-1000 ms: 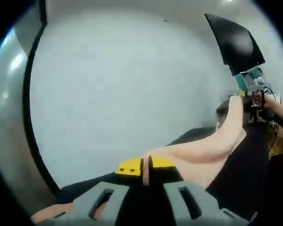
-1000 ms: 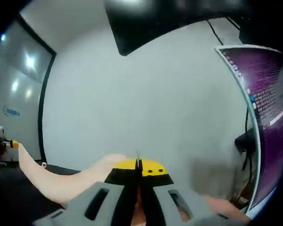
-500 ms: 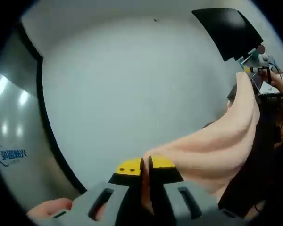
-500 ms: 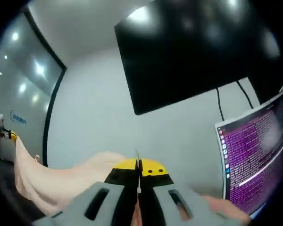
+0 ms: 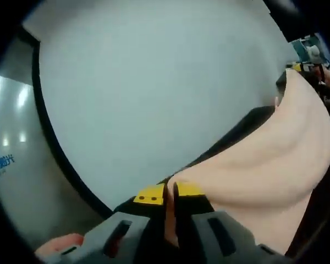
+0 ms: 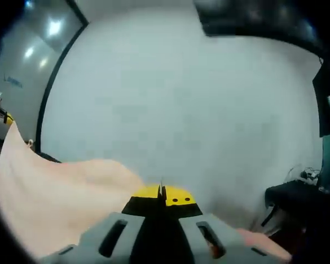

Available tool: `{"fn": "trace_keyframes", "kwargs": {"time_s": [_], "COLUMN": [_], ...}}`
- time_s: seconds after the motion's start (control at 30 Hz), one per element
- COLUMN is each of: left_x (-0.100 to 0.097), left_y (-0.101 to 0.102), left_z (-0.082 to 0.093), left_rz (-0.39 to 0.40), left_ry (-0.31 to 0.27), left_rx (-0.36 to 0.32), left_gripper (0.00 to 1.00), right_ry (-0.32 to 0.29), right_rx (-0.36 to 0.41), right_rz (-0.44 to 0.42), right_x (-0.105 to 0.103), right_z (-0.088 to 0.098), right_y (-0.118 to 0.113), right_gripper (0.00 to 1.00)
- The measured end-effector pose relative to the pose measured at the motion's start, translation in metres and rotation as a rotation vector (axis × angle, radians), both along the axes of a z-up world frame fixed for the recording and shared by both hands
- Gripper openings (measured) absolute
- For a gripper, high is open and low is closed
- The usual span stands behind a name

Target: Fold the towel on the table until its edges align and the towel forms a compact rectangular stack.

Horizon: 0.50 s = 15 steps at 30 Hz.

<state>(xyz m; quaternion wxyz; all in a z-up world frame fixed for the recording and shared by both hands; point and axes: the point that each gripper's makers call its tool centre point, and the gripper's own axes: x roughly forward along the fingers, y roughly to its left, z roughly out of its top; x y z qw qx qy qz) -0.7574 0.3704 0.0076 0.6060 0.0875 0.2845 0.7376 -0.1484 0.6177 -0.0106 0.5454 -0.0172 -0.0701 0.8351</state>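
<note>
Between both hands, peach towel (image 5: 264, 165) stretched lengthwise, left tool (image 5: 170, 192) and right tool (image 6: 161, 193) clamping opposite ends

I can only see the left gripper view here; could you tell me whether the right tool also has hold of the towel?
Observer: Yes. In the right gripper view the right tool is shut, with the peach towel running off from its yellow tips.
Operator: Thank you. Where does the cloth go from there?
Observer: It rises across that view to the other tool at the far edge, which pinches the far corner.
Operator: What is behind it on that side?
Observer: A pale wall, with a dark screen at the top of that view.
</note>
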Motion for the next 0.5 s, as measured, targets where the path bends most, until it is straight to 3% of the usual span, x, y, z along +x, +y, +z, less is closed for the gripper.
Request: {"fn": "trace_keyframes", "kwargs": {"time_s": [0.07,0.13,0.23,0.37,0.5], "left_x": [-0.013,-0.009,-0.016,-0.017,-0.03], "left_y": [0.024,0.03,0.054,0.07,0.09], "left_z": [-0.013,-0.03,-0.043,-0.064,-0.07], "left_rz": [0.005,0.015,0.012,0.014,0.005], "left_ry": [-0.012,-0.012,-0.057,-0.067,-0.112], "left_rx": [-0.019,-0.021,-0.025,-0.038,-0.016], "left_gripper": [0.03,0.03,0.03,0.03,0.03], "right_ry": [-0.007,-0.071,-0.102,-0.123,-0.116], "right_rx": [-0.022,-0.053,-0.064,-0.099,-0.1], "right_rz": [-0.004,-0.031,-0.038,-0.051,-0.061], "right_x": [-0.007,-0.012,-0.021,-0.022,-0.02], "right_z": [-0.011,-0.029,-0.042,-0.059,-0.066], "right_y": [0.016,0.037,0.058,0.073,0.082], "right_gripper": [0.0,0.0,0.0,0.0,0.0]}}
